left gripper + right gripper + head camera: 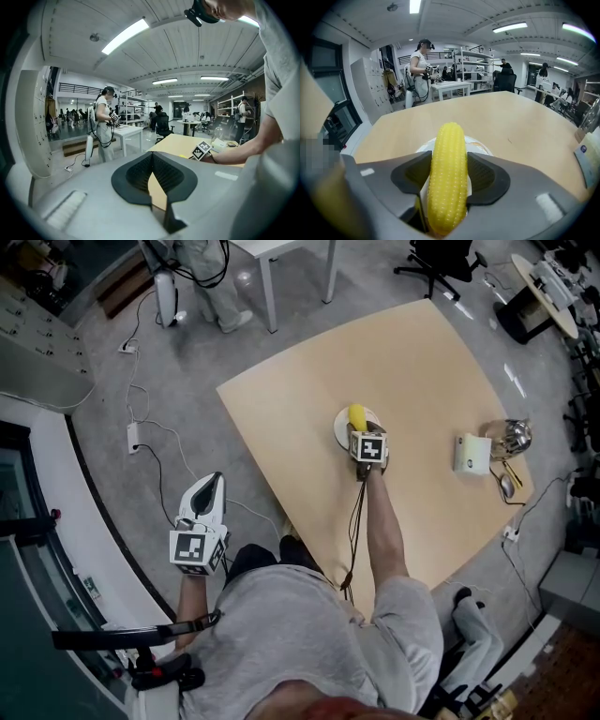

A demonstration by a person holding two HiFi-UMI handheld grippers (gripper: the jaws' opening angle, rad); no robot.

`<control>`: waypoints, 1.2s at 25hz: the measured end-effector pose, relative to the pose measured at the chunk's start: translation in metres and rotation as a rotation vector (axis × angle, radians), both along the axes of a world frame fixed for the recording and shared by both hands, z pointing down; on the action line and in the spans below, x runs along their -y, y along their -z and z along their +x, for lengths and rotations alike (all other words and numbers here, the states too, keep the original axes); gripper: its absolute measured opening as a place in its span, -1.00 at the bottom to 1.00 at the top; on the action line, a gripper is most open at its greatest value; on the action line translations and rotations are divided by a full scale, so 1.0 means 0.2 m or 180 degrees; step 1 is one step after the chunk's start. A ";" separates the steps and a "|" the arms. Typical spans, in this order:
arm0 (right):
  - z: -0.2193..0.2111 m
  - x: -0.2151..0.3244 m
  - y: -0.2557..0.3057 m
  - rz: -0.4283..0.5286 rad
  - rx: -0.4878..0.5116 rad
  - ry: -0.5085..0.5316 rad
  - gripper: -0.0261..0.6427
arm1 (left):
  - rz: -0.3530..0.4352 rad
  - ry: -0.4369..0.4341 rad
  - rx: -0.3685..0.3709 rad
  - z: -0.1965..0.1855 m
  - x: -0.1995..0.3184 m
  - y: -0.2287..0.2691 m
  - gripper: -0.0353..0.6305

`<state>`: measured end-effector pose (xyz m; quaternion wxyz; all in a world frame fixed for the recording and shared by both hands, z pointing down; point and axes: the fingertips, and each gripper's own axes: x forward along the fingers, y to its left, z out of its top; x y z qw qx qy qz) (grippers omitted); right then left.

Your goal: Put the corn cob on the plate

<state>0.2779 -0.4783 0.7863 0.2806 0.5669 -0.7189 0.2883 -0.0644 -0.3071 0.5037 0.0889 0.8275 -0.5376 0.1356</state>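
Off the tabletop's (412,362) left edge, by your hip, your left tool (217,478) points out over the floor. Its jaws are drawn together at the tips with nothing between them, so it plays no part here and should be kept clear.

Near the middle of the tabletop your right tool (449,173) is clamped on the corn cob (357,415). The pads press both flanks of the cob, which runs lengthwise between them with its far end sticking out past the tips. The plate (338,427) lies directly beneath. Whether the cob already touches it cannot be told.

The risk, as I judge it, is in the release. The cob is round and the plate is small and shallow. If you let go while it hangs above, or with its far end past the far rim, it will likely roll or tip off onto the wood. Pushing down on the rim could flip the plate. Opening unevenly could drag the cob sideways.

Toward the right edge, a white cup (472,453) stands well apart and poses no hazard.
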 end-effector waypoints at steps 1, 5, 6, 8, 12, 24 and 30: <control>0.00 0.00 0.00 0.0002 0.0003 0.0005 -0.20 | -0.0001 -0.0001 -0.0001 0.00 0.00 0.00 -0.83; 0.01 0.00 0.02 0.0000 -0.0066 0.0026 -0.19 | -0.0004 -0.0023 -0.0006 0.03 0.01 0.00 -0.83; 0.02 0.00 0.02 -0.0004 -0.0083 0.0036 -0.19 | -0.0004 -0.0029 -0.0007 0.04 0.01 0.00 -0.83; 0.02 0.00 0.02 0.0000 -0.0081 0.0039 -0.19 | -0.0005 -0.0036 -0.0010 0.04 0.02 0.00 -0.83; 0.02 0.01 0.00 -0.0009 -0.0076 -0.0001 -0.18 | -0.0011 -0.0027 -0.0014 0.04 0.01 -0.01 -0.83; 0.00 0.01 0.01 -0.0011 -0.0163 -0.0008 -0.17 | 0.0024 -0.0016 -0.0017 0.02 -0.01 0.01 -0.83; 0.00 0.00 0.02 0.0031 -0.0124 -0.0020 -0.05 | 0.0045 -0.0011 -0.0028 0.01 -0.02 0.01 -0.83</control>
